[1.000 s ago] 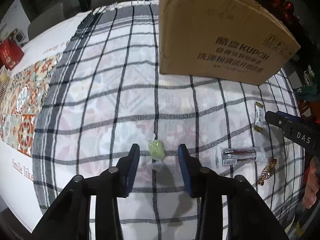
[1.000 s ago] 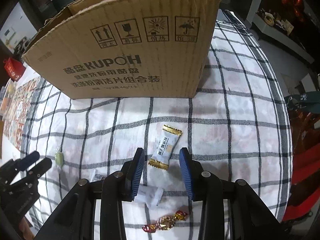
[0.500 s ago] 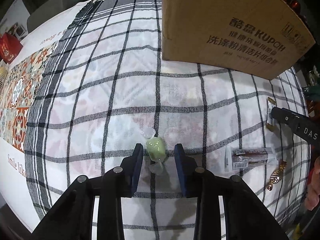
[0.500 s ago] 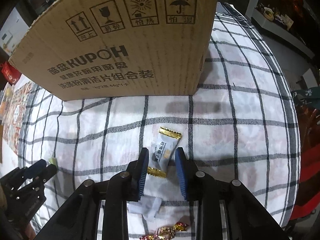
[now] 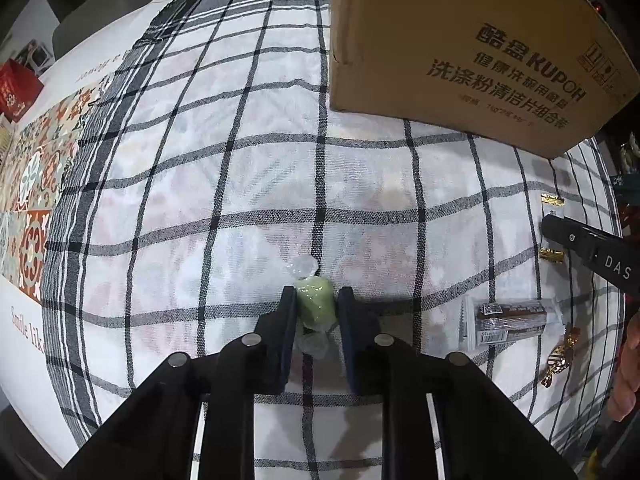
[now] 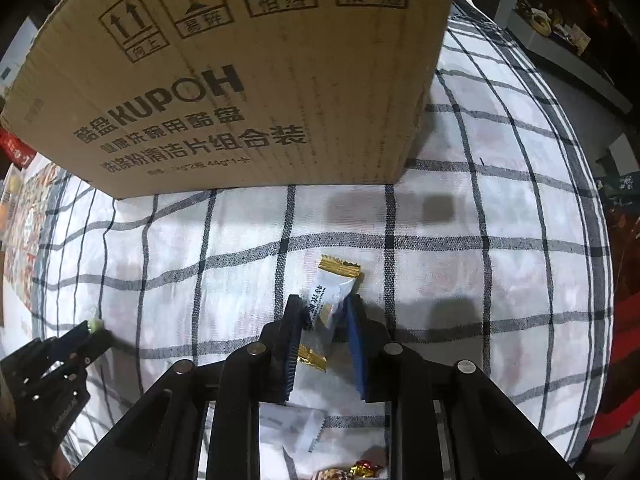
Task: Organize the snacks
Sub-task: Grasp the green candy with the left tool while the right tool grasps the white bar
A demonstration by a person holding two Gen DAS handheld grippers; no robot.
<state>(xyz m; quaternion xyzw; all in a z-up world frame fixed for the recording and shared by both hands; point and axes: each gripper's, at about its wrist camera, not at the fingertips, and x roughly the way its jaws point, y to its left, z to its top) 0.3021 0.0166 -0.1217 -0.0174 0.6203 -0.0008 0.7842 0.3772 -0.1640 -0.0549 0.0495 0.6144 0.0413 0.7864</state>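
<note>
Vs a sec ago: both tools lower, closer to checked cloth (image 5: 224,168), jaws just been closing, each w/ a snack between. Left gripper (image 5: 317,308) now clenched on green candy (image 5: 316,306), pads touching its sides; earlier stood wide w/ candy loose ahead of tips. Candy on cloth, clear twist ends sticking out front & back. Right gripper (image 6: 325,316) now pinching white gold-ended sachet (image 6: 330,300) mid-body; earlier sachet lay free between open fingers. Sachet on cloth just in front of cardboard box (image 6: 224,80), gold ends showing beyond the pads either side. Box looms larger in both views than before. Unmoved on cloth: brown bar in clear wrapper (image 5: 508,320), gold-red twist candy (image 5: 560,356) near it, another white packet (image 6: 292,428) under right tool. Thumb (image 5: 628,364) at left view's right edge.
</note>
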